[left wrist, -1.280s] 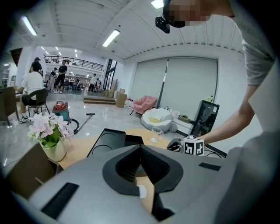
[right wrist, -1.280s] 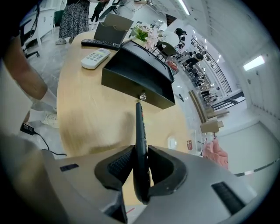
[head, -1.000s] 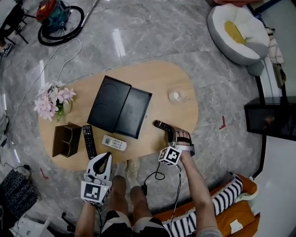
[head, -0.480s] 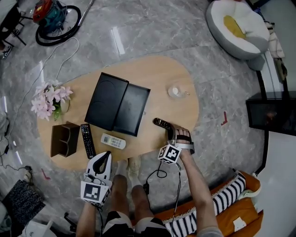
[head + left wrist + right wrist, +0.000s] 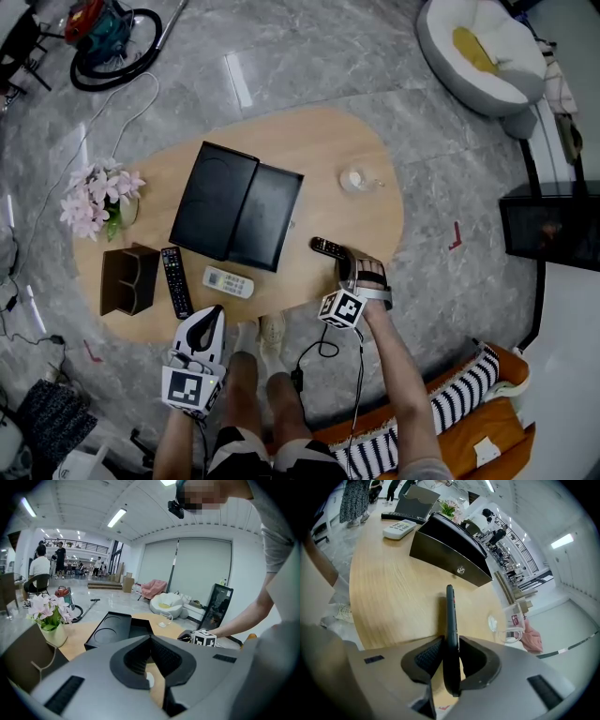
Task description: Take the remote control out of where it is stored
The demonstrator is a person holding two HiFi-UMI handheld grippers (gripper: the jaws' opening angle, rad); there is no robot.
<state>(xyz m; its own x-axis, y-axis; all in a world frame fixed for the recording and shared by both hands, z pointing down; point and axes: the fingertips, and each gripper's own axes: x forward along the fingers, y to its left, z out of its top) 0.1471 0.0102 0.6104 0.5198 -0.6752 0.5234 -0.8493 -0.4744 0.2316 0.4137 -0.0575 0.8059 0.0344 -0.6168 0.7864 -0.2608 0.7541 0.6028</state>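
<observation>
**Right gripper [image 5: 345, 269] clamps the remote control [image 5: 328, 249]**

At the left of the wooden table [image 5: 319, 150] stands a brown holder [image 5: 128, 279]. A long black remote [image 5: 174, 281] and a white remote [image 5: 229, 282] lie beside it. The left gripper [image 5: 214, 315] hovers at the near edge, jaws together and empty. Right of the black box [image 5: 237, 206], the remote control stands on its edge between the right jaws.

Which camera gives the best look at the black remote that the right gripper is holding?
The right gripper view: the black remote stands edge-on, clamped in the right gripper above the table. The head view shows it small, jutting from the gripper. The left gripper view does not show it clearly.
</observation>
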